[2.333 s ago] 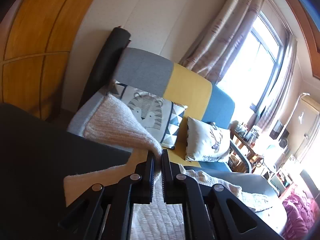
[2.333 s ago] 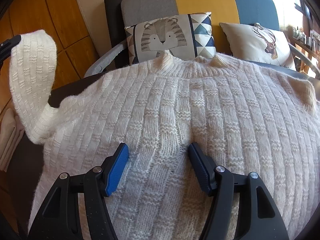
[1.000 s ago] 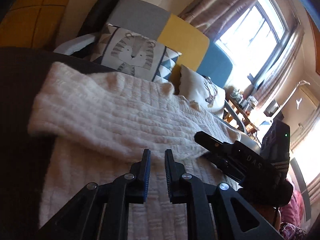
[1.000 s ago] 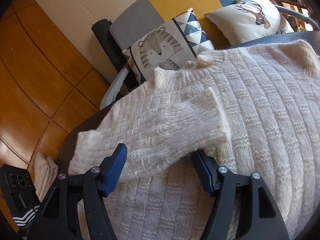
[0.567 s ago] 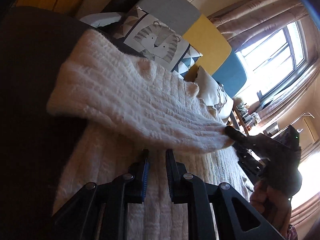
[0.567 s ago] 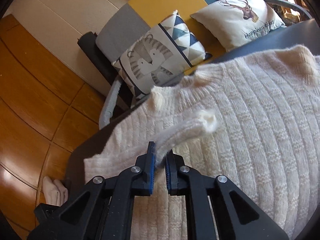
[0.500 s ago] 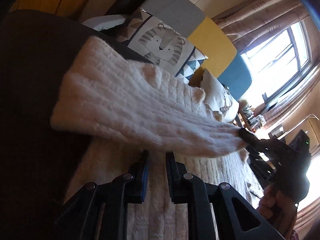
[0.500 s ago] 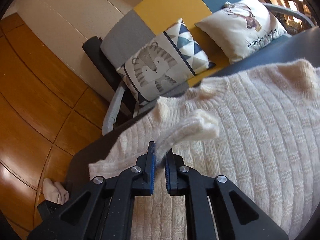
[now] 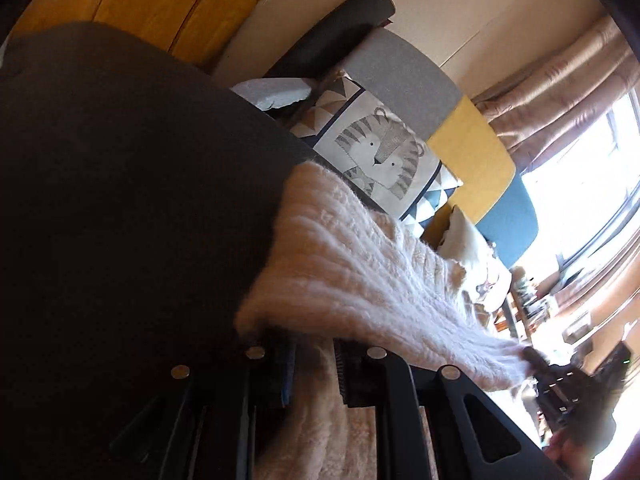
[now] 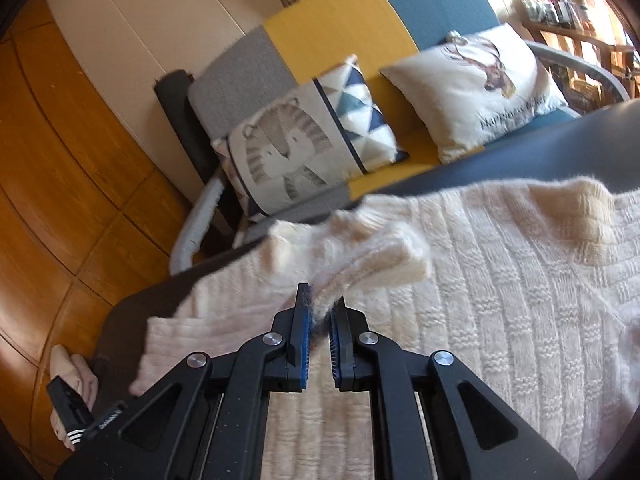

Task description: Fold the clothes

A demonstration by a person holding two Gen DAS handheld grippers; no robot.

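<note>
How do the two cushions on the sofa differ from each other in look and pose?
The tiger cushion carries a striped grey tiger face plus a panel of blue triangles; the deer cushion shows a brown deer head above a line of script. The tiger cushion sits before the grey and yellow backrest sections, the deer cushion before the blue one. The deer cushion looks plainer and paler. Both are square, pale and lean against the sofa backrest.

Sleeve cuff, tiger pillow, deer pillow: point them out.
sleeve cuff (image 10: 394, 258), right wrist view, on its fuzzy end
tiger pillow (image 10: 288, 156), right wrist view, on the face print
deer pillow (image 10: 476, 80), right wrist view, on the white front
</note>
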